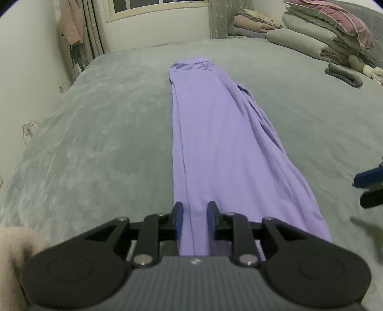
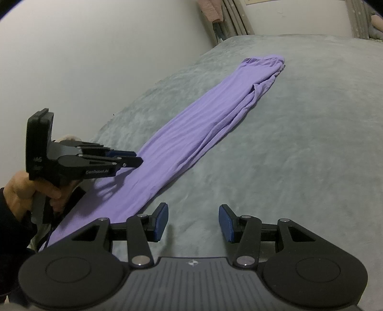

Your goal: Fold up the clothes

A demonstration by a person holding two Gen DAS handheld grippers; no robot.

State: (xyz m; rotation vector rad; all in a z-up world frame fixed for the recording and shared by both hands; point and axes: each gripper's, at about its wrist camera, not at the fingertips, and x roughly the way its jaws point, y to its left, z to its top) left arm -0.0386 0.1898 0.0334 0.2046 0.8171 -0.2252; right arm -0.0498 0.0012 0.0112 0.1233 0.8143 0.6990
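Lilac garment (image 1: pixel 215 143), folded lengthwise into one long strip on grey bedspread (image 1: pixel 107 143), near end between slightly parted, released left gripper (image 1: pixel 195 210); right gripper (image 2: pixel 193 220) open, empty, beside strip, presumably awaiting crosswise fold.

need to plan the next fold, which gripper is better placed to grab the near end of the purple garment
Left. The left gripper sits right over the purple garment, jaws straddling its near end. The right gripper hangs open over bare grey bedspread beside it.

A grey bed (image 1: pixel 95 134) fills the room below a curtained window (image 1: pixel 155 7) and pale walls (image 2: pixel 83 59).
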